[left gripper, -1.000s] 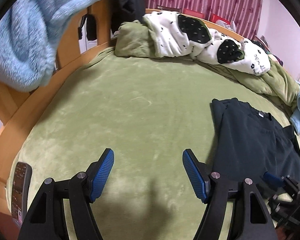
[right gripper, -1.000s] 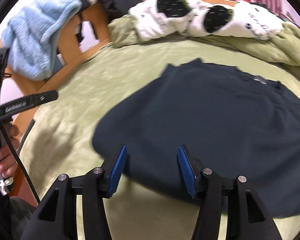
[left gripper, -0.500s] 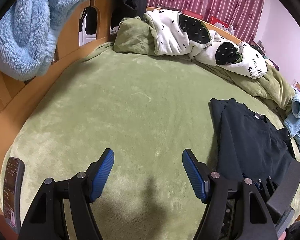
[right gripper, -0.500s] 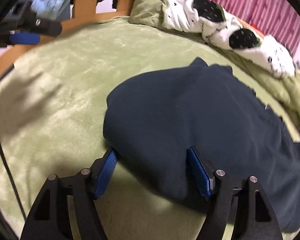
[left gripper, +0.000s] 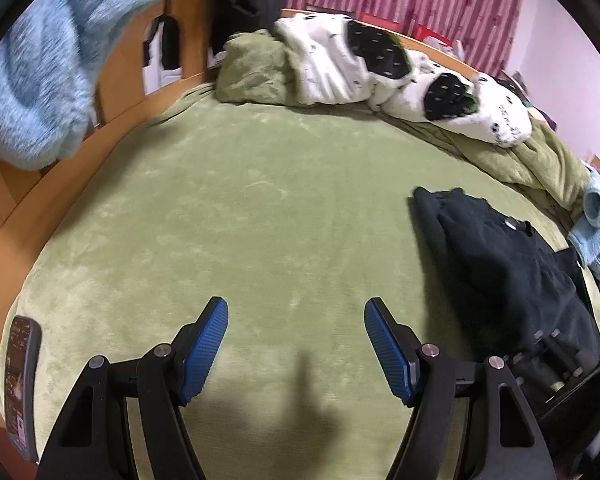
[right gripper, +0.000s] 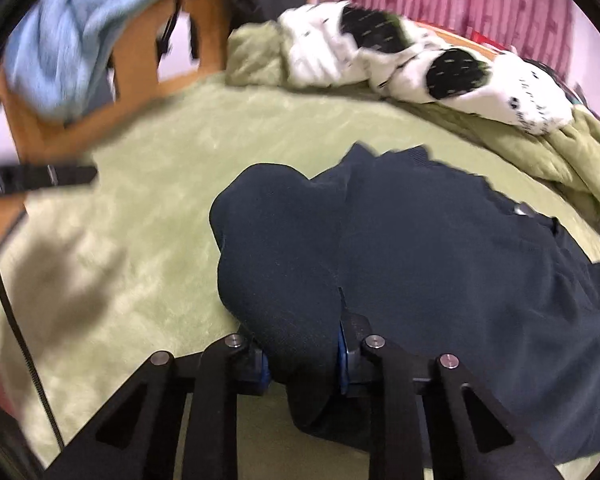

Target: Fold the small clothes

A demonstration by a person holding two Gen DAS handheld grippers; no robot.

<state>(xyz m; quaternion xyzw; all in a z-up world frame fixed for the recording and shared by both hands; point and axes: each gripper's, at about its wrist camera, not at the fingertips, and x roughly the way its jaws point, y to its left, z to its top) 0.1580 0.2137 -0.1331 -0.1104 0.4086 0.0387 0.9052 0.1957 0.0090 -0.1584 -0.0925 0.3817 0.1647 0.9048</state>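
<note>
A dark navy shirt (right gripper: 440, 260) lies on the green blanket (right gripper: 160, 208) of a bed. In the right wrist view my right gripper (right gripper: 302, 354) is shut on the shirt's near left edge, with a bunched fold bulging up over the jaws and hiding the blue pads. The same shirt (left gripper: 512, 264) lies at the right in the left wrist view, with the right gripper's frame (left gripper: 548, 348) at its near end. My left gripper (left gripper: 296, 344) is open and empty, low over bare blanket left of the shirt.
A white and black spotted quilt (left gripper: 380, 64) and bunched green bedding lie along the far edge. A fluffy light blue blanket (left gripper: 40, 64) hangs over the wooden bed frame at left. A remote control (left gripper: 20, 384) lies at the near left edge. Light blue cloth (left gripper: 596, 224) sits at right.
My right gripper has moved forward onto the shirt's near edge and closed on it, bunching the cloth upward. My left gripper has stayed open and barely moved.
</note>
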